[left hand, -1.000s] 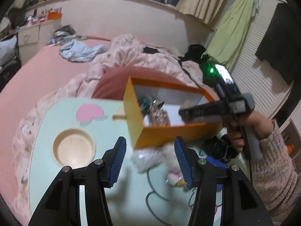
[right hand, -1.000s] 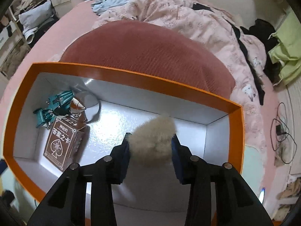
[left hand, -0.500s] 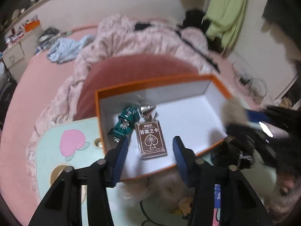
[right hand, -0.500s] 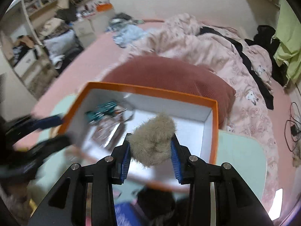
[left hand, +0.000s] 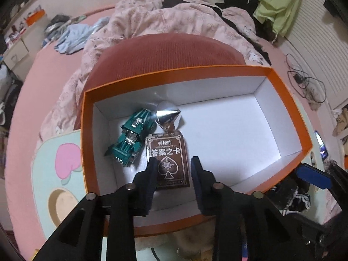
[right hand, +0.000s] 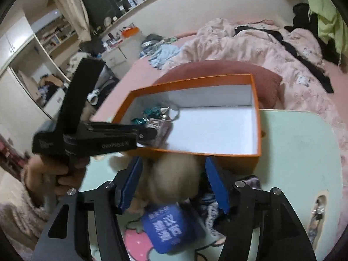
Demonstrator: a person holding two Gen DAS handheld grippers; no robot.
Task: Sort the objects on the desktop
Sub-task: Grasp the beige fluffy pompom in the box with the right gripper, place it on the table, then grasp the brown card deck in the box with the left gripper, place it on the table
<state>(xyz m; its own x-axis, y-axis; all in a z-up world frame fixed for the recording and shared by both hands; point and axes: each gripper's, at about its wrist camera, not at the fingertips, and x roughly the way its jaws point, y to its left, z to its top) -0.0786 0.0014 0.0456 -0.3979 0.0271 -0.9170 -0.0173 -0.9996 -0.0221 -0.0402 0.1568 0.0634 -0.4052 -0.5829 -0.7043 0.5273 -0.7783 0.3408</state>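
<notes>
An orange box (left hand: 87,143) with a white inside holds a teal toy car (left hand: 130,137), a silver cone (left hand: 167,115) and a brown card deck (left hand: 167,161). My left gripper (left hand: 174,174) points down into the box above the deck. Its jaws are closing, and its fingers frame the deck without pressing it. In the right wrist view my right gripper (right hand: 174,184) hangs in front of the box (right hand: 195,152), over the table. Its jaws are opening, with a blurred fluffy beige ball (right hand: 171,171) loose between them.
On the mint-green table (right hand: 293,152) below the right gripper lie a blue pouch with white lettering (right hand: 171,228), dark patterned cloth (right hand: 208,206) and a cable. The table has a round recess (left hand: 61,204). A red cushion (left hand: 163,52) and a bed lie behind the box.
The left gripper swung over the box, tilted down and narrowed above the card deck. The right gripper drew back from the box to its front, and its jaws widened off the fluffy ball.
</notes>
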